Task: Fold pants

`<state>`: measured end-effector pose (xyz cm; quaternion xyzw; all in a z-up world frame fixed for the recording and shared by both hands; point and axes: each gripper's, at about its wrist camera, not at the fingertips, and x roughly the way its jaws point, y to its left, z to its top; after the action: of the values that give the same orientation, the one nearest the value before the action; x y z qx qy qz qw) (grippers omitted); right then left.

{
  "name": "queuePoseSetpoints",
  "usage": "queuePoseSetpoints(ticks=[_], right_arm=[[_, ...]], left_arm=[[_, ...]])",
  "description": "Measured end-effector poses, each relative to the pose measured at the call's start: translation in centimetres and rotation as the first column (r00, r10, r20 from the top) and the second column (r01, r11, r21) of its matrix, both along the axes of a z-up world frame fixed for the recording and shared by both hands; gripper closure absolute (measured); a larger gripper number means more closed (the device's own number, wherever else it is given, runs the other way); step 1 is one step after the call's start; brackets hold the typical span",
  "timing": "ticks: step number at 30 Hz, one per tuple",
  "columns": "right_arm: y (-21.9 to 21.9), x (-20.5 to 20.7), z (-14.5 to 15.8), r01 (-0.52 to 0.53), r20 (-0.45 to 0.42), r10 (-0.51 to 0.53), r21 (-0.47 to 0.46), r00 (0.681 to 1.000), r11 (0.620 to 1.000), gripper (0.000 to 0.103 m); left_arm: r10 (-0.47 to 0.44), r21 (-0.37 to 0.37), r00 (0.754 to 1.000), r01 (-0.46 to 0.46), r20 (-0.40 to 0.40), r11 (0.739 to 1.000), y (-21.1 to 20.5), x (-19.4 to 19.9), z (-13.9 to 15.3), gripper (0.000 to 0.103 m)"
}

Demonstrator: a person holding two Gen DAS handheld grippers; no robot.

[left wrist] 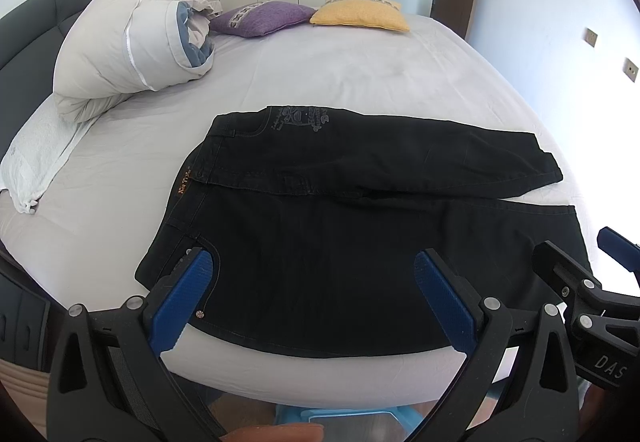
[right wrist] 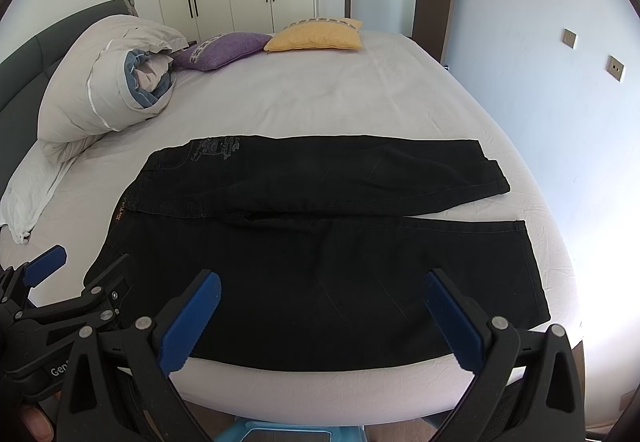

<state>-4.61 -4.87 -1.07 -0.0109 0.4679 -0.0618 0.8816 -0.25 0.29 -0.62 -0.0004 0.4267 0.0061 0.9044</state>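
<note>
Black pants lie flat on the bed near its front edge, waistband to the left, both legs stretching right with a narrow gap between them near the hems. They also show in the right wrist view. My left gripper is open, hovering above the near leg by the waist pocket. My right gripper is open above the near leg, further right. Each gripper shows in the other's view: the right one and the left one. Neither holds anything.
The bed has a white sheet. A rolled duvet lies at the back left, with a purple cushion and a yellow cushion at the back. A grey headboard is on the left. A blue stool stands below the bed's front edge.
</note>
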Motion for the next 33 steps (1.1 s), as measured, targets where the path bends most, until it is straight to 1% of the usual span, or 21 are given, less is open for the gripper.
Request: queuePoseSetpoints(ticks=[7,33], right_arm=[[-0.03,-0.36,-0.46,-0.002,0.0,0.002,0.001,1.0,1.0,0.0],[0.29,-0.63,-0.66,-0.002,-0.008,0.002,0.001,1.0,1.0,0.0]], left_arm=[[0.0,0.001,1.0,0.0,-0.001,1.0,0.02,-0.03,-0.14,0.0],[0.0,0.002,1.0,0.0,-0.003,1.0,-0.03,-0.16,-0.4,0.0]])
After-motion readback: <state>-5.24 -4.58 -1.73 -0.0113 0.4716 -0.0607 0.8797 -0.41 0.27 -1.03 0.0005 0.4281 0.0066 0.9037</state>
